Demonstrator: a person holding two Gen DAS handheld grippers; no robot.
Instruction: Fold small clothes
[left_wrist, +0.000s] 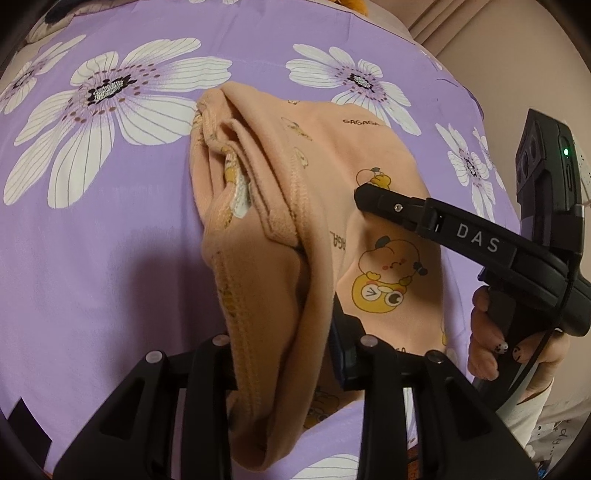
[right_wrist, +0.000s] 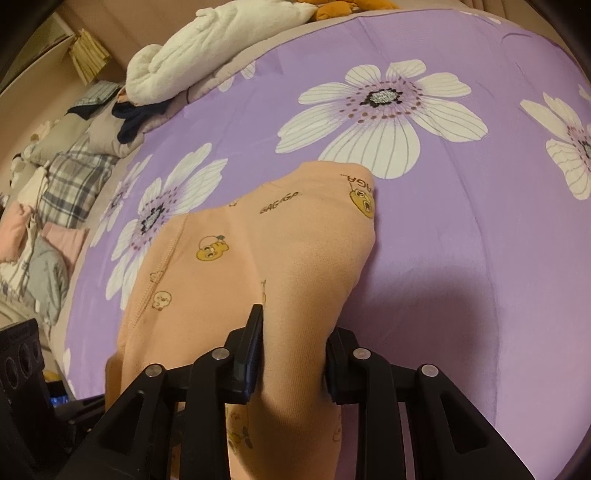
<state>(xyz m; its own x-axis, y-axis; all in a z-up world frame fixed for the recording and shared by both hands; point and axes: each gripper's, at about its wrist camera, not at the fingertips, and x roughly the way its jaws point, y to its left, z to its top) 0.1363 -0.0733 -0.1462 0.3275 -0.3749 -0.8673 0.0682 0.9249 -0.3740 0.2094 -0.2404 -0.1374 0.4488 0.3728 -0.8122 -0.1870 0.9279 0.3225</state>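
A peach garment (left_wrist: 280, 206) printed with yellow cartoon ducks and "GAGAGA" lettering lies partly folded on a purple bedsheet with white flowers (left_wrist: 92, 258). My left gripper (left_wrist: 280, 354) is shut on a thick fold at its near edge, and cloth fills the gap between the fingers. From the right, one finger (left_wrist: 388, 205) of my right gripper rests on the garment's duck print. In the right wrist view the garment (right_wrist: 288, 240) bunches up between the pads, with my right gripper (right_wrist: 291, 343) shut on that raised fold. The garment's far end lies flat on the bedsheet (right_wrist: 461, 258).
A person's hand (left_wrist: 487, 332) holds the right gripper's handle. Along the bed's far left edge lie a white fluffy bundle (right_wrist: 207, 48), dark and plaid clothes (right_wrist: 74, 177) and pink items (right_wrist: 62, 240). An orange plush toy (right_wrist: 347, 7) sits at the top.
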